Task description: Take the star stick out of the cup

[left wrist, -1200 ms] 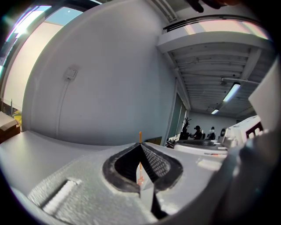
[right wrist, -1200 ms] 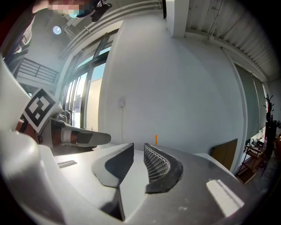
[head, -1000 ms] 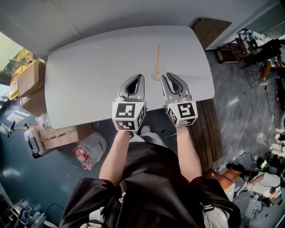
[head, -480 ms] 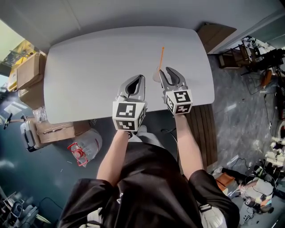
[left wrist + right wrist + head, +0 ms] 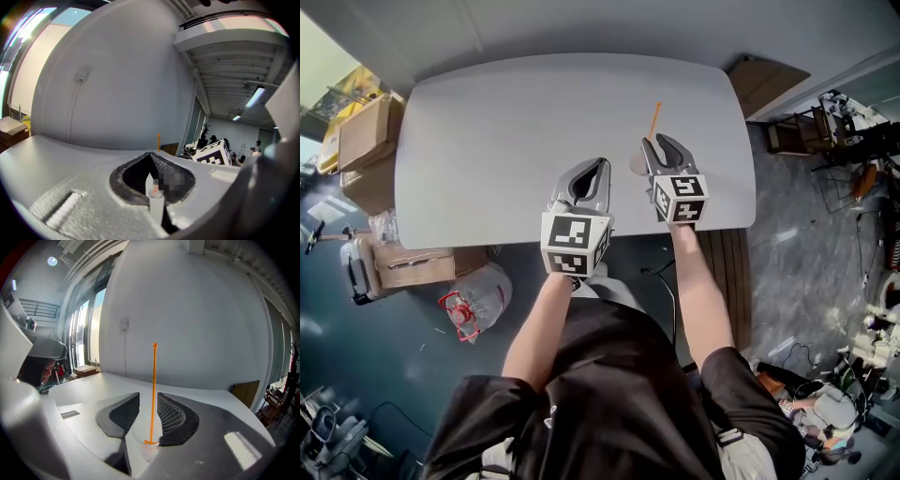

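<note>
Grey table w/ rounded corners fills the top of the head view. Cardboard boxes sit on the dark floor off its left edge, and a plain grey wall is behind in both gripper views.

Right gripper is over the near right part of the table. Its jaws are apart – they have just been opening – w/ the clear cup standing between its fingers, low down toward the finger roots. Pads don't look pressed on the cup.

Star stick – thin, orange – stands in the cup. It rises between the two right fingertips and goes well above them, approx upright w/ a slight lean. Its orange foot sits at the cup bottom. In the head view the stick pokes out just past the right fingertips, on the far side from the person.

Left gripper is beside the right one, to its left, by the table's near edge. Its jaws are together w/ tips touching and nothing gripped; only the teardrop gap shows behind the tips. In the left gripper view the stick top shows just beyond and right of the closed fingertips, w/ the right gripper's marker cube further right. Left fingers are apart from the cup.
</note>
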The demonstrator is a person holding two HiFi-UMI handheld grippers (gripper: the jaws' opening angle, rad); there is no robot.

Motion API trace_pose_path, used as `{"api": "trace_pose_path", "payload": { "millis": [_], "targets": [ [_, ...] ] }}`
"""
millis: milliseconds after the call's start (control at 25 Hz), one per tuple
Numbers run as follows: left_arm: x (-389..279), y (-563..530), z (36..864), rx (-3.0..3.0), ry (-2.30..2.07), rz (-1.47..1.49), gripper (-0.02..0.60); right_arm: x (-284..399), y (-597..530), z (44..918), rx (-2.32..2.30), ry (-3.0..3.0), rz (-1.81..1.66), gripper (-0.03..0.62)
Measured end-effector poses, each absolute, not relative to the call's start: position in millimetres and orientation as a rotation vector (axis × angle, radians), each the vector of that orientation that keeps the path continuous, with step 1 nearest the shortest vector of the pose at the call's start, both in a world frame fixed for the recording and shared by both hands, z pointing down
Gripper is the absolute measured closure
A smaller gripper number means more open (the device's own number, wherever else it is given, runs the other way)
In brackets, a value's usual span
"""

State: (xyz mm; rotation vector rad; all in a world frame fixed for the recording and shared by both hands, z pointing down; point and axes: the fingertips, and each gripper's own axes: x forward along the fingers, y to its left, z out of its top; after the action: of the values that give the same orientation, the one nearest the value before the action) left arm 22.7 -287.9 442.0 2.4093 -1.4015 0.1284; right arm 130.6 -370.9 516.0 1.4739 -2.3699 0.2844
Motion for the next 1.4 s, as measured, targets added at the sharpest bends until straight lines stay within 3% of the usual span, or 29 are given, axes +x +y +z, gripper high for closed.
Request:
{"api": "trace_pose_path", "payload": {
  "millis": [280,520,1000,1400],
  "targets": [
    [16.7,-287.6,440.9,2.393,-1.404,0.109,0.578,131.7,-381.1,528.6,1.453,-2.341,0.316,0.473],
    [15.3,-284.4,445.3,2.391,-1.398,0.122,0.578,129.7,-383.3,534.6,1.443,-2.313,0.308,0.562],
    [16.8,-284.5,443.1,2.397,-1.379,0.112,0.578,134.4,-376.6,518.3,1.487,-2.350,0.309,0.569],
    [29.8,-286.6,432.8,2.436,-1.342,0.096,0.578,140.6,-367.7,449.9,1.572,-2.481,0.225,0.569]
  ]
}}
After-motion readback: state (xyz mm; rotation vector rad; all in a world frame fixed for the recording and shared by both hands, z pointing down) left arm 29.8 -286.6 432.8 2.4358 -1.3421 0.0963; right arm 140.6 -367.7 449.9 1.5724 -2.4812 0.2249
